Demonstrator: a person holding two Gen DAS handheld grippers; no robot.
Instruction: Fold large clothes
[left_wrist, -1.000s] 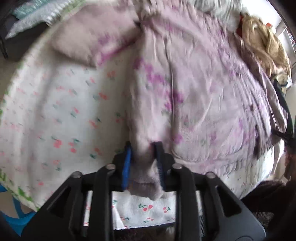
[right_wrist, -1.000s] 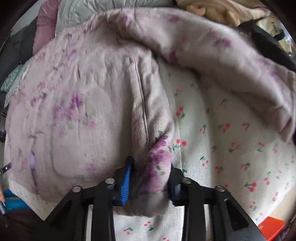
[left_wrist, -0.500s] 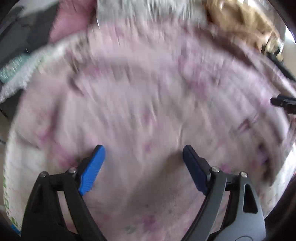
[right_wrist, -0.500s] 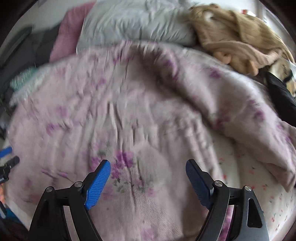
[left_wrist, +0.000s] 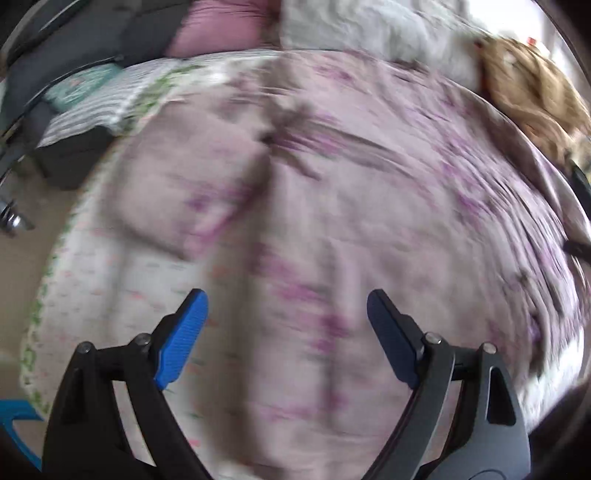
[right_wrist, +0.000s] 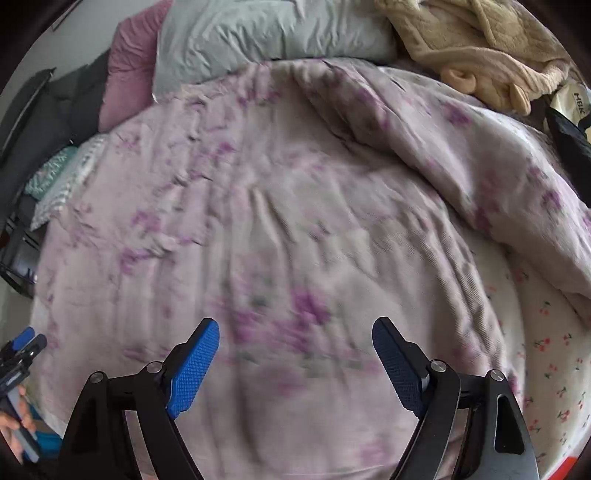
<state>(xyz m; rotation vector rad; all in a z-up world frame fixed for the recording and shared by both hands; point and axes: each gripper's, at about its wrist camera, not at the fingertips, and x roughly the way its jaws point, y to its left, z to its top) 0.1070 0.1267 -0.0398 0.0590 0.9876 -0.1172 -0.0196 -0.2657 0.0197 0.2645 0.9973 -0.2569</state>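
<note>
A large pale pink garment with purple flower print (right_wrist: 280, 229) lies spread on a bed with a white cherry-print sheet (right_wrist: 546, 354). It also shows, blurred, in the left wrist view (left_wrist: 351, 229). One sleeve (right_wrist: 498, 177) lies folded at the right, another sleeve (left_wrist: 184, 199) lies at the left. My left gripper (left_wrist: 287, 325) is open and empty above the garment's lower part. My right gripper (right_wrist: 295, 354) is open and empty above the garment. The left gripper (right_wrist: 22, 350) shows at the left edge of the right wrist view.
A grey pillow (right_wrist: 258, 33) and a pink pillow (right_wrist: 129, 66) lie at the head of the bed. A beige fleece garment (right_wrist: 487, 48) is heaped at the back right. Dark furniture (left_wrist: 74, 44) stands at the left. The floor (left_wrist: 22, 280) lies left of the bed.
Both grippers let go of the garment's hem, opened wide and lifted back from it. The garment now lies flat on the bed.
</note>
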